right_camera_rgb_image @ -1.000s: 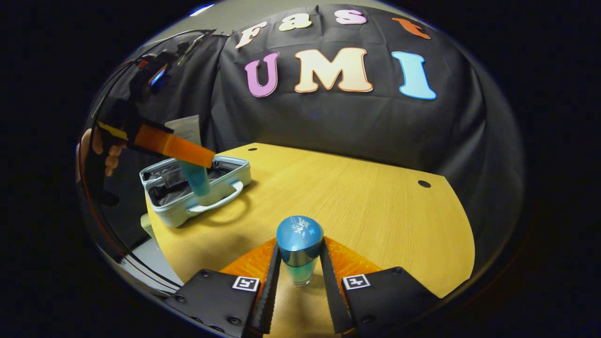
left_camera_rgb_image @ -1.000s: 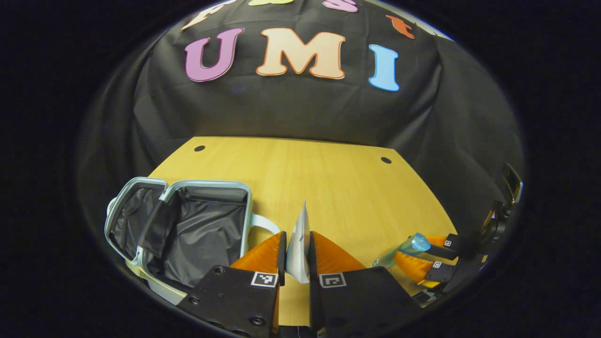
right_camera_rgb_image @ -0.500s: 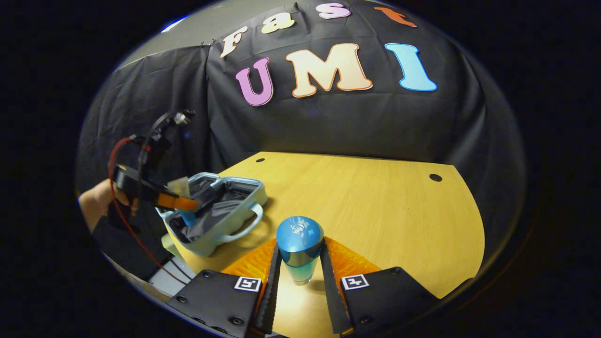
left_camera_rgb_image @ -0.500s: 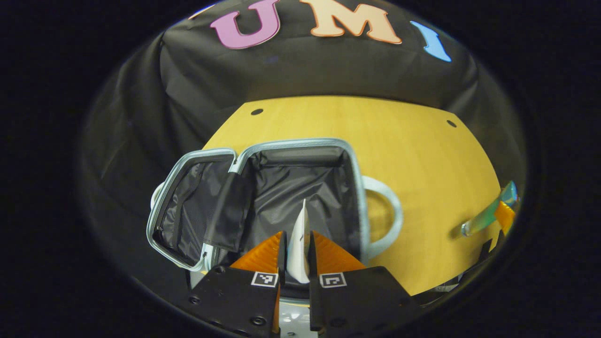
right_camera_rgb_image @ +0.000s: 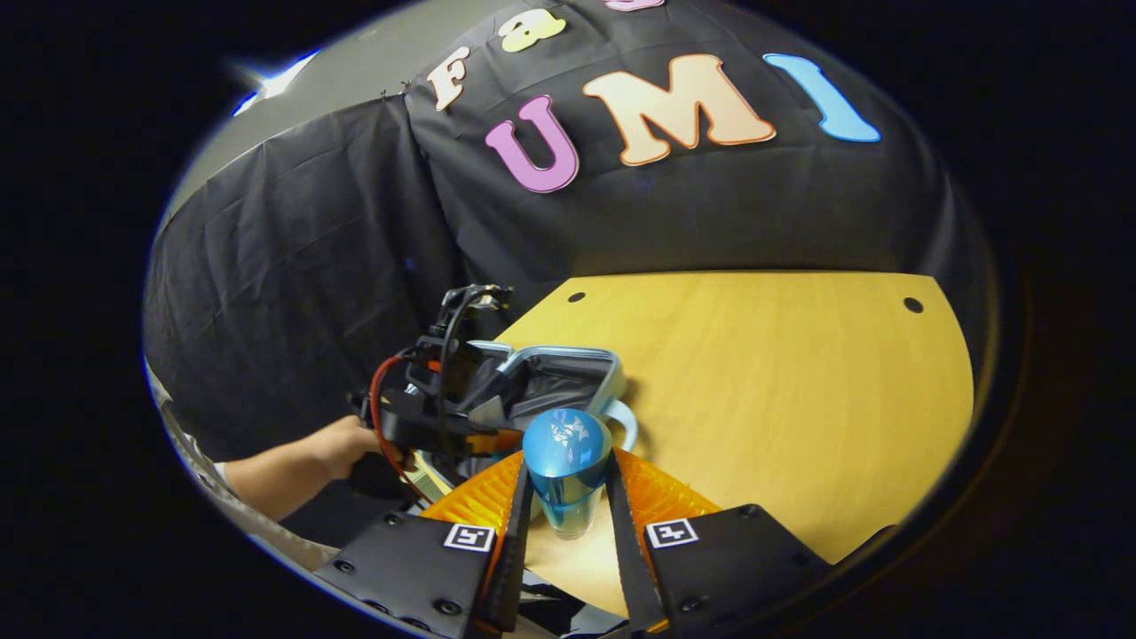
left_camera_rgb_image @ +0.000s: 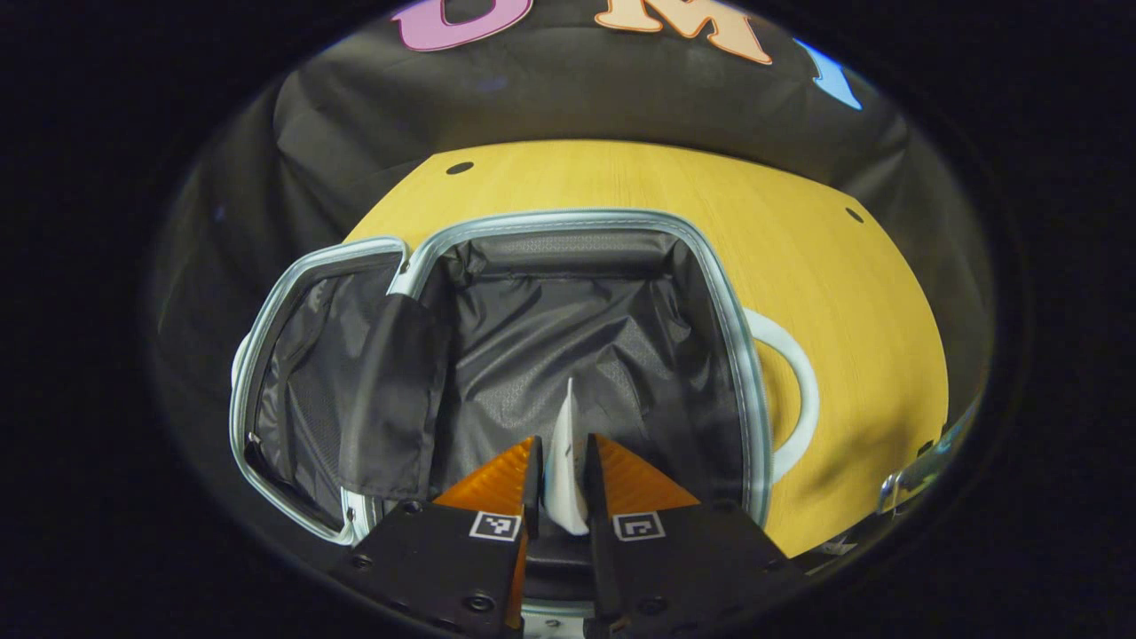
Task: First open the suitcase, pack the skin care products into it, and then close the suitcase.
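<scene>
**Tube over the open case, bottle held close behind**

In the left gripper view we see only the thin edge of the white squeeze tube [left_camera_rgb_image: 566, 461], so its face and cap are hidden from us; the left gripper [left_camera_rgb_image: 562, 484] has both fingers pressed on it. The tube hangs over the dark lining of the open pale-blue hard-shell suitcase [left_camera_rgb_image: 710, 266], whose near rim is cut off at 6 o'clock behind the gripper body. The suitcase lid [left_camera_rgb_image: 293, 390] lies open toward 9 o'clock, and its white handle [left_camera_rgb_image: 799, 390] sits at 3 o'clock on the yellow wooden table [left_camera_rgb_image: 852, 302]. At 4 o'clock a clear sliver at the edge is too cropped for us to name.

In the right gripper view the right gripper [right_camera_rgb_image: 566, 497] is clamped on the clear bottle with a round blue cap [right_camera_rgb_image: 566, 444]; the bottle's base is partly hidden between the fingers. Toward 10 o'clock the other gripper, held by a hand [right_camera_rgb_image: 342, 444], covers much of the suitcase.

Compared with half a second ago, the suitcase looms larger under the tube, and we find the right gripper's view has swung closer to the case.
</scene>
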Tool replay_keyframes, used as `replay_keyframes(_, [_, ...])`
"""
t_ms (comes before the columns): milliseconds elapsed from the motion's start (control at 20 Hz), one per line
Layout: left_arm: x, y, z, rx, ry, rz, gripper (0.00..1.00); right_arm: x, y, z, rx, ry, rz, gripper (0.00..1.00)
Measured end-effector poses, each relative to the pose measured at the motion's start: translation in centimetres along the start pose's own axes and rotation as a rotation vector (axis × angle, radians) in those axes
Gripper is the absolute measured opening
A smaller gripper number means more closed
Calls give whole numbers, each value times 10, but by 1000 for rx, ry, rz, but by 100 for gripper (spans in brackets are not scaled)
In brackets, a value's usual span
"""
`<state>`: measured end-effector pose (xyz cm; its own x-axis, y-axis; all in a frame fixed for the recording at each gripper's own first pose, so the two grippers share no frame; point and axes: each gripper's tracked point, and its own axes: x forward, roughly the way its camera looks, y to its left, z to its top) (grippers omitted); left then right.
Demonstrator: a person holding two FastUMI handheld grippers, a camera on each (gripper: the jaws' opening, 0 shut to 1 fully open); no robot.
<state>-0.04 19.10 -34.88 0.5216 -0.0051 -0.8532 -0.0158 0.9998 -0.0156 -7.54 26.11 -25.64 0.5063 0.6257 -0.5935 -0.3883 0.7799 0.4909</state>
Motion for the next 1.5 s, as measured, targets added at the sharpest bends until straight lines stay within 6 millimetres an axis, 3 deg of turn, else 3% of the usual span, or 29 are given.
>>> replay_keyframes(200, [3,2,4,-18,-12,-48,26,30,29,0,27,44,49,45])
replay_keyframes(400, [-18,15,36,-40,-144,-96,93,63,47,-9,58,94,74,47])
replay_keyframes(550, [-41,52,55,-68,-210,-71,84,91,53,-25,54,152,68,47])
replay_keyframes(600, [-46,69,58,-72,-225,-52,88,100,56,-32,51,170,62,44])
replay_keyframes(800, [-55,146,48,-142,-239,20,85,139,58,-68,78,263,23,47])
replay_keyframes(900, [-56,185,39,-187,-230,48,89,150,57,-81,83,290,-19,47])
replay_keyframes(1050, [-56,241,27,-258,-226,91,89,164,62,-82,111,278,-54,48])
replay_keyframes(1250, [-56,311,23,-335,-239,151,88,172,63,-60,107,225,-104,43])
replay_keyframes(1300, [-55,326,22,-352,-242,160,90,176,61,-57,99,206,-120,55])
replay_keyframes(1350, [-55,339,22,-367,-244,167,90,177,64,-52,97,189,-116,82])
replay_keyframes(1400, [-53,349,22,-380,-248,175,91,176,68,-47,102,174,-115,78])
replay_keyframes(1500, [-49,369,23,-400,-248,191,90,178,67,-36,92,134,-135,92])
